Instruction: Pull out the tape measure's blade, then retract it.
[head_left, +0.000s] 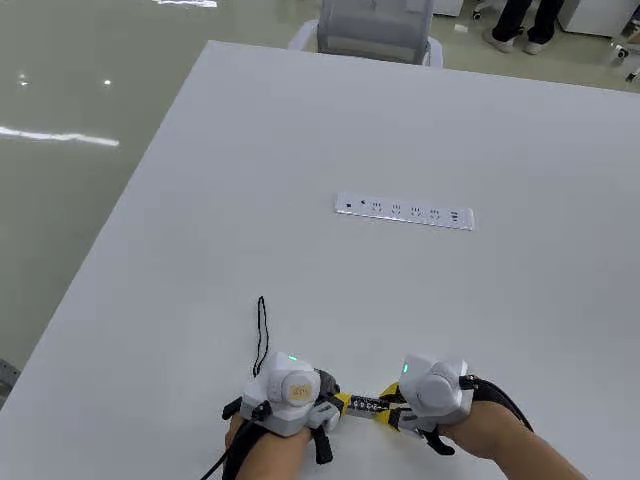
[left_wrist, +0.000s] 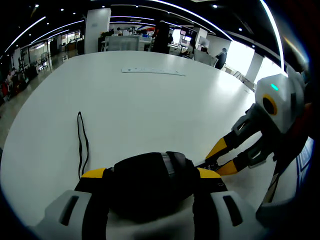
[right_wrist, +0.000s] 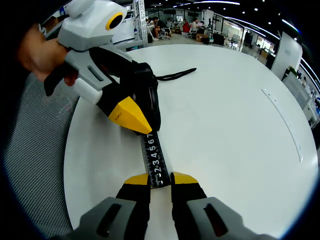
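The left gripper (head_left: 335, 402) covers most of the black rounded tape measure case (left_wrist: 150, 185); the tip of the black numbered blade (right_wrist: 153, 157) is hidden inside the right gripper (right_wrist: 161, 180).

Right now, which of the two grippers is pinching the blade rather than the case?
The right gripper: its tips close on the end of the blade, while the left gripper clamps the black case.

From above the near edge the headset camera looks down the white table (head_left: 300, 150), power strip (head_left: 403, 211) at twelve o'clock, while both gripper cameras sit low, close, facing each other across the shared tape measure (left_wrist: 147, 182).
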